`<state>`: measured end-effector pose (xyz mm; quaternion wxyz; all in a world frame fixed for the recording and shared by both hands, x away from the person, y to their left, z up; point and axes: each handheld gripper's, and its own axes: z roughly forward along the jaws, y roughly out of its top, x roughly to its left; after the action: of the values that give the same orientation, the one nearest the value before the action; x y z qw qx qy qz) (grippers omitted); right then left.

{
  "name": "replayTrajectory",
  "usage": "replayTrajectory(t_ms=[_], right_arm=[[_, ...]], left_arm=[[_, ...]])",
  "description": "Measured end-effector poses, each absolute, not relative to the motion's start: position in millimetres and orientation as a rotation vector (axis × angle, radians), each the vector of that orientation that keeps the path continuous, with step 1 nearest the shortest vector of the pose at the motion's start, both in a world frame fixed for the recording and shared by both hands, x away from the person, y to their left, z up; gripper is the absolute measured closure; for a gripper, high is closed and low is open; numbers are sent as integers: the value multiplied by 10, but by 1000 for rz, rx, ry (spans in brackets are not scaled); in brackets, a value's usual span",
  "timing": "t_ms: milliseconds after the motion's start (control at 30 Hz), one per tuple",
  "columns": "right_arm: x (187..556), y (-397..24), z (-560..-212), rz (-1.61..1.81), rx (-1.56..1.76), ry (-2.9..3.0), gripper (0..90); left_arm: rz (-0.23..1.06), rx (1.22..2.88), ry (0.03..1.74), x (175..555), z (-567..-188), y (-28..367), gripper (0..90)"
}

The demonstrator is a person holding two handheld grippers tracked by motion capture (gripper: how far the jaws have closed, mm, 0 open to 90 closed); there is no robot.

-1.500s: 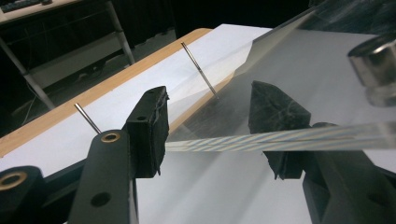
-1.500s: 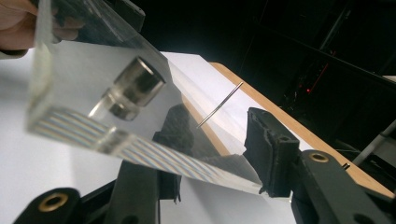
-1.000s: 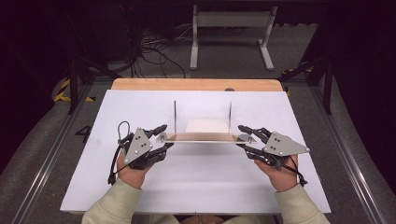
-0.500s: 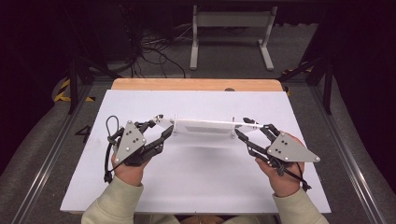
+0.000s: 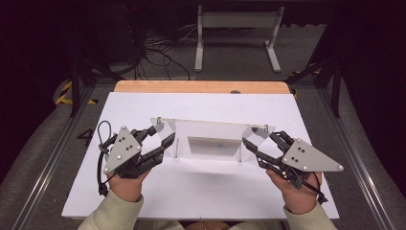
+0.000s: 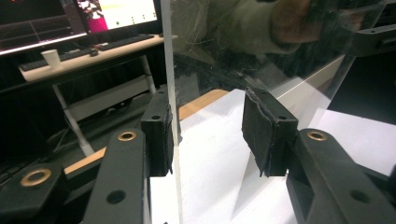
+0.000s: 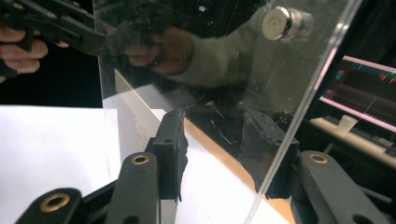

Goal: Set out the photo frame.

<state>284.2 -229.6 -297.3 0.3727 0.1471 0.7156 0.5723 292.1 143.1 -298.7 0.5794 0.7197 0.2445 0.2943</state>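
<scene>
High view: the clear acrylic box [image 5: 213, 139] has come up and tipped since a second ago. Then it stood on the table [image 5: 201, 201] and its near rim read as a thin line between the claws. Now its broad clear panels face the camera and it hangs above the white sheet, mid-table. Left claw [image 5: 162, 137] holds the box's left end wall, right claw [image 5: 253, 143] the right end wall. Both hands sit higher and wider apart than before. Bare white table lies all round the box; the wooden far edge [image 5: 201, 86] is well apart from it. No readable writing on box or claws.

Left gripper view: the clear wall's edge [image 6: 169, 84] runs upright between the two pads [image 6: 266, 135]. The left pad lies against it; the right pad stands off with a visible gap. Whether the wall is clamped, cannot tell. A paper cup [image 6: 50, 58] and lit monitors [image 6: 116, 10] stand on a desk behind, screen text too small to read.

Right gripper view: the clear wall, with a metal stud [image 7: 286, 22] near its top, passes between the pads [image 7: 172, 149]. One pad shows through the plastic, the other stands off. Grip not certain here either.
</scene>
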Motion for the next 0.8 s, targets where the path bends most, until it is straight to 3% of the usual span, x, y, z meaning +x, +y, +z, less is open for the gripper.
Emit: replayTrajectory(t_ms=[267,433,567,800], right_arm=[[2993,-2321,-3024,1566,368,1803,551],[3088,-2320,-3071,1605,372,1817,545],[3222,-2288,-3173,1632,399,1859,476],[3400,-2288,-3267,1617,459,1880,432]], left_arm=[[653,1643,556,3006,-3024,1464,551],[666,1634,573,3055,-3063,1484,447],[606,1625,621,3141,-3126,1582,354],[553,1677,716,3285,-3315,1690,306]])
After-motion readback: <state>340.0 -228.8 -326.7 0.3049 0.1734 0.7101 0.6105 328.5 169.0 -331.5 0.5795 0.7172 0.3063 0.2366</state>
